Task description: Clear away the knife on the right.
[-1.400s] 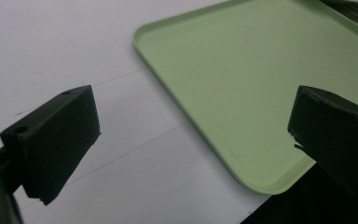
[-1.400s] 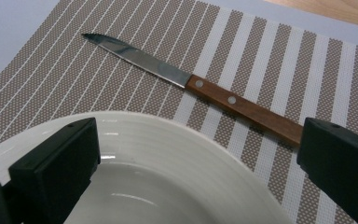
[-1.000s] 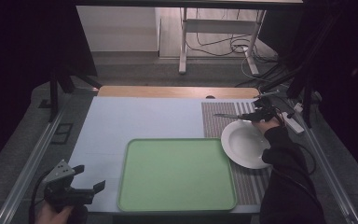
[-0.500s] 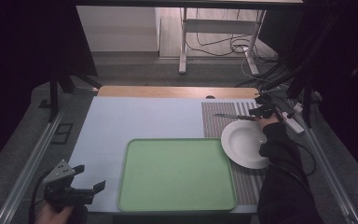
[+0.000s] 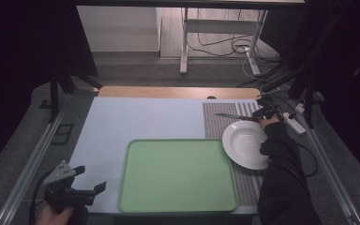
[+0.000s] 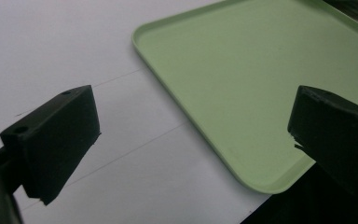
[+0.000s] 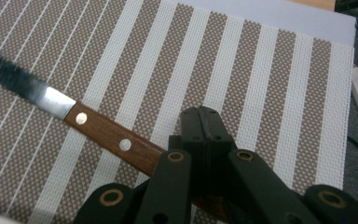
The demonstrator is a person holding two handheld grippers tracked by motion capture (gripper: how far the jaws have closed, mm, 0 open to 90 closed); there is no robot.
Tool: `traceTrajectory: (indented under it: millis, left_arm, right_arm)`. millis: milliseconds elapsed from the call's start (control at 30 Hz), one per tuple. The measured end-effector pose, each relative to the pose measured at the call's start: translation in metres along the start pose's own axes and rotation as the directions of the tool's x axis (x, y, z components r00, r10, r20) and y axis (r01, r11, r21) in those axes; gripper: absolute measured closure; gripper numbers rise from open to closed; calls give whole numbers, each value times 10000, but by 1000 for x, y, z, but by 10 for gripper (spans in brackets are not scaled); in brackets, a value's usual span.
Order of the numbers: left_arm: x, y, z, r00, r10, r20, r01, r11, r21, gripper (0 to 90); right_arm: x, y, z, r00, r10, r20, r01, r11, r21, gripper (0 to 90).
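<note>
Risk starts nearest the person; the left gripper (image 5: 82, 183) hangs at the near left corner of the desk (image 5: 140, 117) with its fingers (image 6: 58, 135) wide apart and nothing between them, just beside the green tray (image 5: 178, 176); a careless swing could knock the tray's near corner and slide it. Farther out, the white plate (image 5: 245, 143) sits on the striped mat (image 7: 242, 60) right of the tray, and the right sleeve lies across its right edge; if that arm drags, I judge the plate could shift or tip. Farthest, the right gripper (image 5: 262, 114) has its fingers (image 7: 200, 135) shut on the wooden handle of the knife (image 7: 88, 123), which lies on the mat beyond the plate, blade pointing left; the grip sits at the very end of the handle, so on a lift the blade may droop, swing, or twist out of the fingers; a dropped blade could strike the plate.
</note>
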State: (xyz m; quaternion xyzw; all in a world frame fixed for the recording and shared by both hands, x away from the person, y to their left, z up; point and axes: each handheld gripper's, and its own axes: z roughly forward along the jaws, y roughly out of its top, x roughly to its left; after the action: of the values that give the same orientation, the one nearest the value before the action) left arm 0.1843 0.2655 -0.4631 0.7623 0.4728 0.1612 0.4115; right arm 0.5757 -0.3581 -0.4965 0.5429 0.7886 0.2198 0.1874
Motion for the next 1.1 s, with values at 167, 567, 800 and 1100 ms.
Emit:
traceTrajectory:
  millis: [167,567,800,1100]
  left_arm:
    - [-1,0,0,10000,51,-24,-51,10000,40,20]
    - [2,0,0,9999,-125,64,125,9999,-12,21]
    - [1,0,0,9999,-77,64,77,10000,-3,20]
    - [2,0,0,9998,-147,98,147,9999,-41,21]
  right_arm:
    - [-2,-6,-8,9986,141,-506,-114,9985,528,899]
    - [-5,-6,-22,9970,407,-661,-388,9988,298,736]
    - [3,2,-23,9928,370,-1138,-384,9992,-101,369]
    - [30,16,-6,9951,-269,-956,315,9984,476,0]
